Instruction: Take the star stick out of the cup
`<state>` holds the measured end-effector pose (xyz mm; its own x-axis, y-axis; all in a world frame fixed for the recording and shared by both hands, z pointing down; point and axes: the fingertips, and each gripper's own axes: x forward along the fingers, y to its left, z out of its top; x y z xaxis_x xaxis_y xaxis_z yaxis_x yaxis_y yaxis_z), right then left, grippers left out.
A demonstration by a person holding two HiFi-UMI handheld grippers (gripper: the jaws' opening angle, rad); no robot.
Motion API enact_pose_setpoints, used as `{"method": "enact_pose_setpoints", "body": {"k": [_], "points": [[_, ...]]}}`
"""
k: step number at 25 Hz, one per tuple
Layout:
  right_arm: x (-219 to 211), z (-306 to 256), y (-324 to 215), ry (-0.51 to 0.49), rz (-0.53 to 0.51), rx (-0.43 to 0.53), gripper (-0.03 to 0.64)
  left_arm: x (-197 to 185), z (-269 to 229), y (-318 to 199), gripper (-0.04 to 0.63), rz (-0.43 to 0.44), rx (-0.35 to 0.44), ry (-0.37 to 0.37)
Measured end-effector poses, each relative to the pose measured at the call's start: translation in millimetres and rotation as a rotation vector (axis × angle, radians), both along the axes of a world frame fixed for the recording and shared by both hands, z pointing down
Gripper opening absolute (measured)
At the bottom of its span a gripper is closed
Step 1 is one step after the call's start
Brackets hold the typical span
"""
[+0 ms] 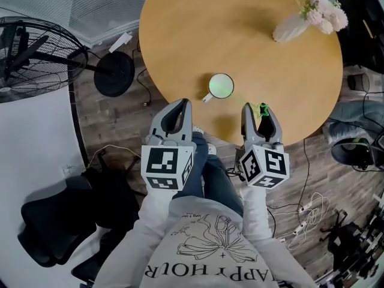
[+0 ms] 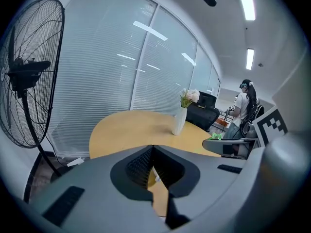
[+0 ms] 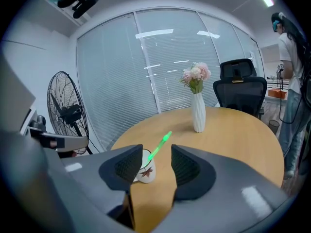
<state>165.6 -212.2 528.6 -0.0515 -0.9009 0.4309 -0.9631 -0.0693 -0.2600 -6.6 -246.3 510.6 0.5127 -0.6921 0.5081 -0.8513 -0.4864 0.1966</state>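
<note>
A white cup [image 1: 221, 86] with a leaf print [image 3: 146, 171] stands near the front edge of the round wooden table [image 1: 240, 35]. A green star stick [image 3: 159, 145] leans out of it toward my right gripper, its star end [image 1: 262, 108] level with the fingertips. My right gripper [image 1: 257, 110] is open; the stick rises across the gap between its jaws [image 3: 157, 161] and neither pad touches it. My left gripper [image 1: 183, 104] hangs at the table's edge, left of the cup, its jaws shut on nothing [image 2: 153, 147]. The star [image 2: 215, 136] also shows in the left gripper view.
A white vase of pink flowers [image 1: 300, 23] stands at the far right of the table. A black floor fan [image 1: 36, 53] is to the left, with cables on the wood floor. An office chair [image 3: 240, 93] and a standing person [image 3: 291, 57] are beyond the table.
</note>
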Motion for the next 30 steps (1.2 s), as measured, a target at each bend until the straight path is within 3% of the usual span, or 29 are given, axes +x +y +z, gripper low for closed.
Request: {"method": "enact_pose_setpoints", "body": {"k": [18, 24, 30], "points": [[-10.0, 20.0, -12.6, -0.031, -0.005, -0.009, 0.173, -0.7, 23.9, -1.0, 0.006, 0.004, -0.049, -0.004], [-5.8, 18.0, -14.9, -0.022, 0.016, 0.005, 0.067, 1.0, 26.6, -3.4, 0.006, 0.009, -0.056, -0.003], [-9.5, 14.7, -16.8, -0.033, 0.006, 0.021, 0.049, -0.9, 26.8, -4.9, 0.006, 0.006, -0.057, -0.003]]}}
